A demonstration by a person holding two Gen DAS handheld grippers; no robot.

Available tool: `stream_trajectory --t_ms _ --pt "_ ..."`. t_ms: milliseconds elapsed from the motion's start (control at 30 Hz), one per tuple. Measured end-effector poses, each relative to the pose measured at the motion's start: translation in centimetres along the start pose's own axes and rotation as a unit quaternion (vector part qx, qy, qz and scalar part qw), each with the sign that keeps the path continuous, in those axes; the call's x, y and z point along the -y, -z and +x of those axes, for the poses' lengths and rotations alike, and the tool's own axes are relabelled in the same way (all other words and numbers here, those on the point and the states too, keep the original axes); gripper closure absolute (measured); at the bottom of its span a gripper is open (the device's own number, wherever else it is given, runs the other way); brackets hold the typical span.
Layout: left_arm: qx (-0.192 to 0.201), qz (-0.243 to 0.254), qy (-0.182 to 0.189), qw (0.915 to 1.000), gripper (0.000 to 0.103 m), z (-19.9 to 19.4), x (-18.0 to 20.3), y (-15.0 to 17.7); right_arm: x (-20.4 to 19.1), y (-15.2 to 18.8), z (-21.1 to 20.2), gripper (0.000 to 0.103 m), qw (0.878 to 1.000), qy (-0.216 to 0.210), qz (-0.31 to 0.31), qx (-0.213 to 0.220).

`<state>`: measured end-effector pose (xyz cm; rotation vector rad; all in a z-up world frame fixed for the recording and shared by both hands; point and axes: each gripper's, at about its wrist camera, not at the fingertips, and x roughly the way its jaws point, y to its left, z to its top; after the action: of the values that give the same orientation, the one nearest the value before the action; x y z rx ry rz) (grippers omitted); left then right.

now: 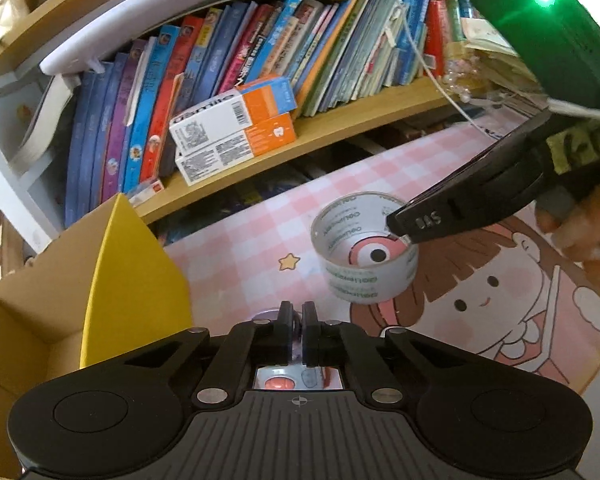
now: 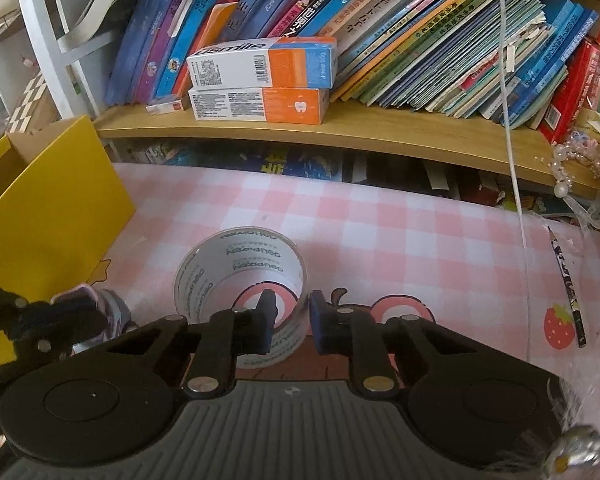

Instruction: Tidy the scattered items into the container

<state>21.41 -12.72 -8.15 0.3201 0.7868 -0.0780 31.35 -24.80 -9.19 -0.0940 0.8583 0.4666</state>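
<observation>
Box (image 1: 40, 320), yellow cardboard, open-topped at far left of counter (image 2: 380, 220), presumably parked within reach as the drop target. Left claw (image 1: 298, 320) clenched on a small pinkish item (image 2: 100, 304), low beside box wall. Tape roll (image 2: 240, 276) flat on counter mid-scene; right claw (image 2: 292, 320) released, straddling its near wall, one finger inside — looks set for a wall pinch.
</observation>
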Motion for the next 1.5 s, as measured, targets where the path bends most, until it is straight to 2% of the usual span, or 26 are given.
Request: stream_trajectory --t_ms 100,133,300,367,400,433,467,600,800,867,1000,1067,1233,1500 --pt "-0.011 -0.005 0.007 0.9999 0.099 0.5 -0.1 0.1 -0.1 0.0 -0.1 0.086 1.0 0.001 -0.002 0.0" --pt "-0.015 -0.005 0.009 0.9998 0.095 0.7 -0.1 0.1 -0.1 0.0 -0.1 0.086 1.0 0.001 -0.003 0.0" --pt "-0.009 -0.001 0.001 1.0 0.09 0.9 0.3 0.2 -0.2 0.0 -0.3 0.087 1.0 0.0 -0.003 0.001" --pt "-0.003 0.0 -0.013 0.9999 0.072 0.7 0.3 0.2 -0.1 0.0 -0.3 0.087 1.0 0.0 -0.003 0.0" --pt "-0.001 0.002 -0.024 0.9997 0.049 0.6 0.4 0.2 -0.1 0.0 -0.2 0.087 1.0 0.0 -0.003 0.0" --pt "0.001 0.004 -0.035 0.9994 0.03 0.6 0.4 0.2 -0.1 0.0 -0.2 0.087 1.0 0.0 -0.003 0.0" --pt "0.002 0.003 -0.047 0.9989 0.028 0.6 0.3 0.3 -0.1 0.0 -0.2 0.087 1.0 0.0 -0.003 0.0" --pt "-0.016 -0.016 -0.043 0.9988 0.028 1.1 -0.5 0.5 -0.1 0.0 -0.1 0.087 1.0 0.001 -0.004 -0.001" --pt "-0.035 -0.011 -0.021 0.9991 0.029 1.9 0.1 0.6 -0.1 -0.1 0.4 0.087 1.0 0.003 -0.008 -0.005" --pt "-0.043 -0.012 -0.016 0.9989 0.034 2.4 0.2 0.8 -0.1 -0.2 0.5 0.087 1.0 0.004 -0.009 -0.006" --pt "-0.063 -0.045 -0.005 0.997 0.063 3.1 -0.7 1.3 -0.1 -0.1 0.6 0.087 1.0 0.004 -0.009 -0.007" --pt "-0.063 -0.061 0.003 0.9961 0.064 3.1 -1.3 1.4 -0.1 -0.1 0.6 0.087 1.0 0.004 -0.008 -0.007" --pt "-0.053 -0.066 0.012 0.9964 0.064 2.4 -1.3 1.4 0.0 0.0 0.2 0.097 1.0 0.007 -0.006 -0.007" --pt "-0.031 -0.062 0.022 0.9973 0.064 0.8 -1.0 1.0 0.0 0.4 -1.1 0.097 1.0 0.011 -0.008 -0.002"
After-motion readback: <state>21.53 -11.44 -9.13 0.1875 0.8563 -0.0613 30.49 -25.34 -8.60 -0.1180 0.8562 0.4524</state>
